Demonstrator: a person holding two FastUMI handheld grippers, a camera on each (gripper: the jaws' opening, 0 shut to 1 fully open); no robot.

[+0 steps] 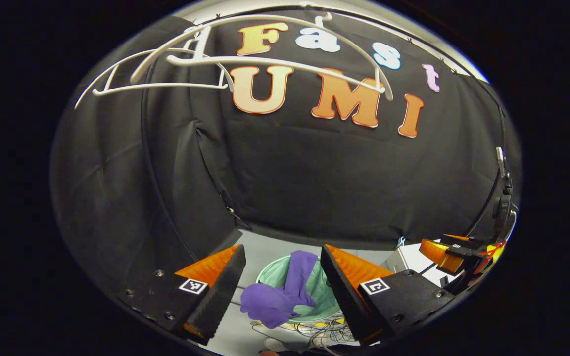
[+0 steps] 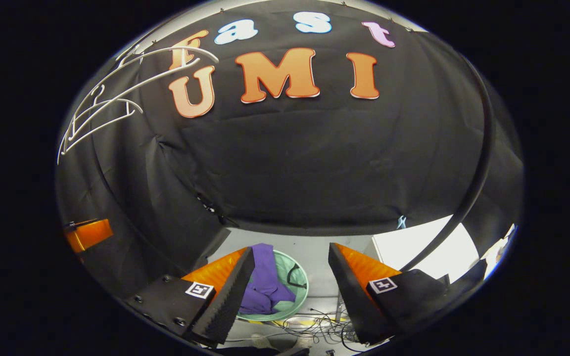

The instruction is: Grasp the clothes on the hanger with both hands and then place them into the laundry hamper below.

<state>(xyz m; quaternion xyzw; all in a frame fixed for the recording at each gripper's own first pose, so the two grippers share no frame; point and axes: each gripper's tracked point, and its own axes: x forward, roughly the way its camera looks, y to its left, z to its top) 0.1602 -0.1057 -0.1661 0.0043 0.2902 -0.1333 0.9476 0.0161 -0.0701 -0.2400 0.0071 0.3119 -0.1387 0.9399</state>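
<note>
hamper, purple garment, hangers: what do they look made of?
Hamper: likely thin mint fabric or mesh, matte, soft-looking rim.
Garment: soft purple cloth, matte; it folds and droops over the rim.
Hangers: probably white plastic or coated wire, smooth, thin rigid curves. Can't tell which.

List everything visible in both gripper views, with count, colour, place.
purple cloth garment: one, purple, draped over the hamper's rim, part inside, part hanging out.
round mint-green laundry hamper: one, mint green, on the floor below.
white plastic hangers: several, exact count unclear, white, bare, hanging high at upper left.
tangled cables: a bundle, dark and pale, on the floor beside the hamper.
left hand-held gripper: one, orange and black, open, above the hamper.
right hand-held gripper: one, orange and black, open, above the hamper.
</note>
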